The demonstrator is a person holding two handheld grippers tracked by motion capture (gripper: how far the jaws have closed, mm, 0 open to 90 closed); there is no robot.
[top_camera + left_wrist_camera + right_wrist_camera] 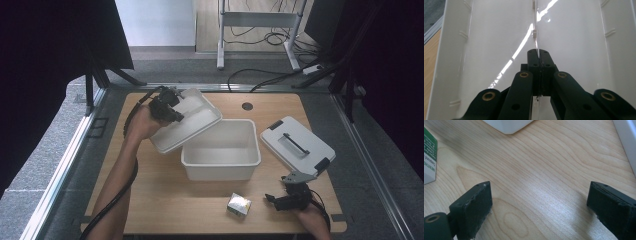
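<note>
Fingers of my left gripper are pinched on the thin middle rib of a white divided tray, which I hold tilted over the far left corner of the open white bin. In the left gripper view the black pads sit pressed together with the clear-edged rib between them, and the tray's glossy walls run off every edge of the picture, so its far end is cut off. A sliver of wooden table peeks in at the left there. My hand covers part of the tray's left rim in the high view.

My right gripper rests low at the near right of the table, its fingers spread wide with bare wood between them. To its left lies a small box; the right gripper view catches just a green-and-white corner of it, the print too cropped to read. The grey lid with its dark handle lies on the right, just beyond my right gripper and beside the bin.
</note>
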